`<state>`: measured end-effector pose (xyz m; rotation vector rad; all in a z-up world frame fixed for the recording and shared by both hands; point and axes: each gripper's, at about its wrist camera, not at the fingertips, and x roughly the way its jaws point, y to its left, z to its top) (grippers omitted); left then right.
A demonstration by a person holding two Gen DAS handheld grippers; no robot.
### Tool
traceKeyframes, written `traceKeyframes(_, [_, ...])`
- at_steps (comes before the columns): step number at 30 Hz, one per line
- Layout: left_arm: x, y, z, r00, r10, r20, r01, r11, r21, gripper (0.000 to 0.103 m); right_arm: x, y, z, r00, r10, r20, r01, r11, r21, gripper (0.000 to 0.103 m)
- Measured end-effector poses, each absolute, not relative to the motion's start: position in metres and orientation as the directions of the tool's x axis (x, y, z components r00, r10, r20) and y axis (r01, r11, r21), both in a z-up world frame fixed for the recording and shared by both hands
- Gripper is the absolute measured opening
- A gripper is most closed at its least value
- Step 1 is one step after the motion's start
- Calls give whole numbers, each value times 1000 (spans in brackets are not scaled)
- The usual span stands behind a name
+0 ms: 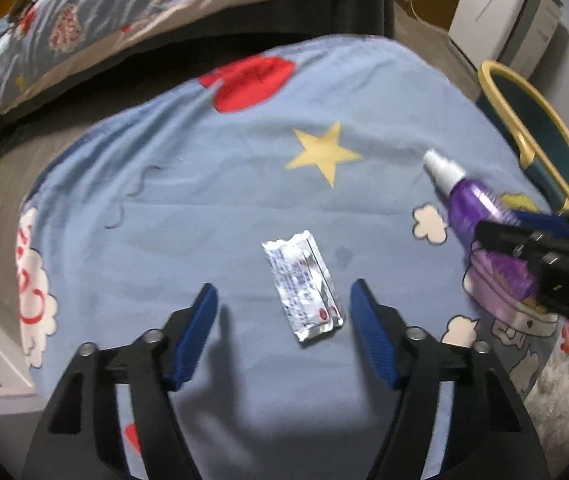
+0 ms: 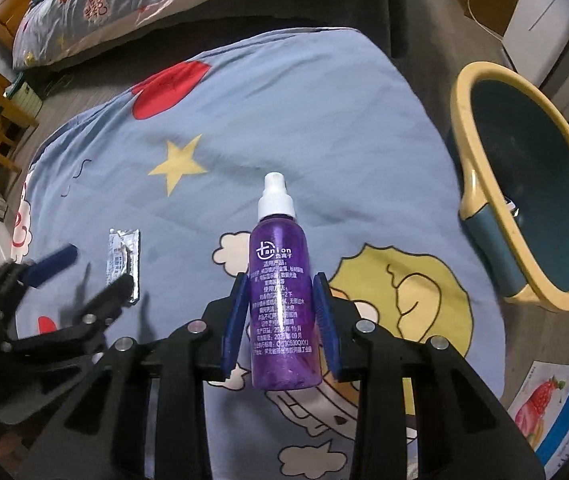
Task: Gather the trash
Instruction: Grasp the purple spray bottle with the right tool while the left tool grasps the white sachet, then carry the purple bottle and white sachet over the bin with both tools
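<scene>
Right hand-held gripper (image 2: 280,320) clamps the bottle (image 2: 283,308) mid-body; bin (image 2: 480,208) lies to its right, so carry level. Left hand-held gripper (image 1: 284,320) gapes, empty, straddling the wrapper (image 1: 304,286) flat on the blanket (image 1: 224,200); pinch low.

Wrapper (image 1: 303,290) on blanket (image 1: 212,184), left of bottle (image 2: 284,300); basin (image 2: 524,184) far right.

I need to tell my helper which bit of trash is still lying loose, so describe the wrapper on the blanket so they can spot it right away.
Start from the blue cartoon blanket and find its yellow star. Nearer the camera than the star lies the wrapper, flat on the fabric between the open fingers of the left gripper. It is the only silvery, crinkled foil thing there; the purple bottle is clamped in the right gripper.
</scene>
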<state>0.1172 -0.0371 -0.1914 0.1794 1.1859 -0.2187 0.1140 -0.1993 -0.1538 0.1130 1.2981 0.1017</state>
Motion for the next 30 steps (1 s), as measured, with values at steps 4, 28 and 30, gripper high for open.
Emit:
traceKeyframes(4, [116, -46, -198, 341, -85, -936, 298, 954, 22, 32, 113, -205, -149, 277, 148, -949, -6, 988, 153, 32])
traceKeyframes(28, [119, -102, -130, 481, -236, -844, 358, 932, -56, 17, 103, -284, -99, 407, 209, -889, 139, 948, 287, 32])
traceKeyframes(30, [120, -117, -127, 480, -247, -842, 375, 925, -57, 17, 102, -295, -96, 418, 201, -886, 156, 945, 288, 32])
